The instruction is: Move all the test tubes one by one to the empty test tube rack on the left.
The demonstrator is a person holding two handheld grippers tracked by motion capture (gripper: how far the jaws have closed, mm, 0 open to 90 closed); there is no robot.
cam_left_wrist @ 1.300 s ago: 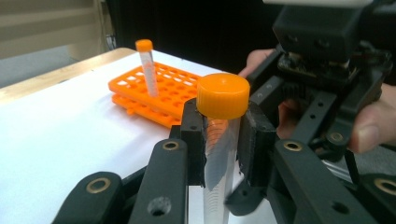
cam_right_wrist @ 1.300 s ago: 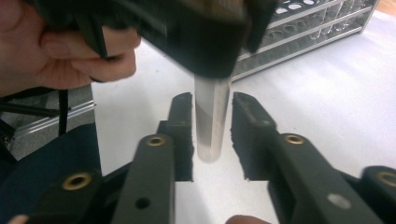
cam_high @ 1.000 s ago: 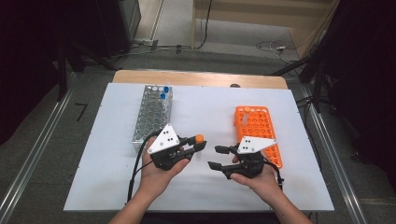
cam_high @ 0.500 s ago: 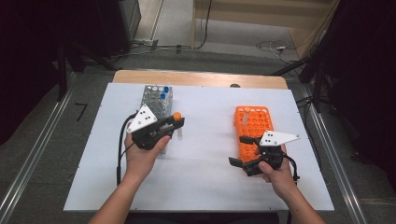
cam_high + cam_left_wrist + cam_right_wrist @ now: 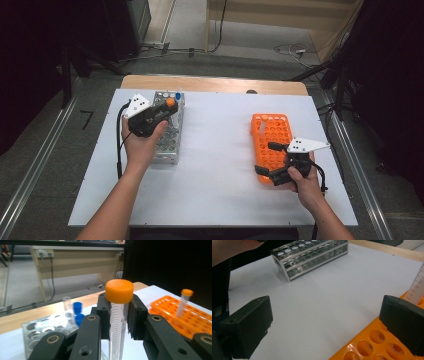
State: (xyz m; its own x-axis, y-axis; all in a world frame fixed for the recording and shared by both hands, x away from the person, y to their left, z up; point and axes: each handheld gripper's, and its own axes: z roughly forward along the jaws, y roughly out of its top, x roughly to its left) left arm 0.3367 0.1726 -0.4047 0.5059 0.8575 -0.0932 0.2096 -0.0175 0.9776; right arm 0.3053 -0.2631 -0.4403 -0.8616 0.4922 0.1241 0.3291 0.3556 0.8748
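Note:
My left gripper (image 5: 159, 111) is shut on a clear graduated tube with an orange cap (image 5: 119, 291). It holds the tube upright over the far part of the steel tube rack (image 5: 169, 142). The left gripper's pads (image 5: 104, 315) press the tube just under the cap. My right gripper (image 5: 267, 159) sits at the near left corner of the orange rack (image 5: 273, 131). Its jaws have just been opening and now stand wide apart (image 5: 325, 322) with nothing between them. Another orange-capped tube (image 5: 183, 303) stands in the orange rack, and its clear body (image 5: 416, 288) shows beside the right jaw.
Two blue-capped tubes (image 5: 78, 307) and an uncapped clear one stand at the steel rack's far end. White table top (image 5: 220, 150) lies between the two racks. A wooden strip (image 5: 215, 84) runs along the table's far edge. Metal rails flank the table on both sides.
My left gripper carried the orange-capped tube left and away, to above the steel rack. My right gripper moved right to the orange rack's near corner and its jaws spread wide.

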